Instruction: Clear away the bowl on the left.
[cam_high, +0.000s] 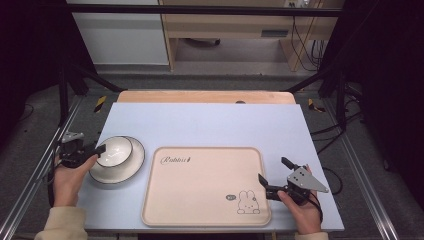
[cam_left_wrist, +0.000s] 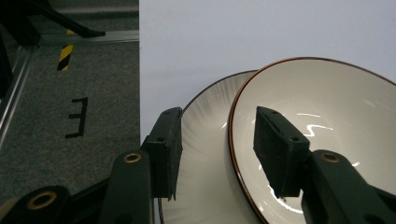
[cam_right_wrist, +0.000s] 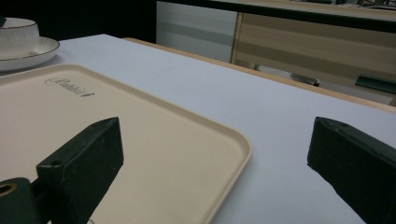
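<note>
White porcelain bowl (cam_left_wrist: 322, 140) sat on its plate (cam_left_wrist: 205, 154), left of the tray (cam_high: 205, 187); the left gripper (cam_left_wrist: 217, 154) straddled its rim, jaws half-closed (not yet pinching), seemingly to lift it. The right gripper (cam_right_wrist: 215, 154) waited wide open, empty.

bowl (cam_left_wrist: 327, 121): white, glossy, thin brown rim line
plate (cam_left_wrist: 205, 140): white, fine grey radial streaks, dark brown rim line
tray (cam_high: 200, 192): pale beige, dark script lettering at one corner, small outlined rabbit drawing at the opposite corner
counter (cam_high: 210, 125): pale blue-grey top, light wood far edge
left tongs (cam_left_wrist: 219, 149): black
right tongs (cam_right_wrist: 215, 163): black
</note>
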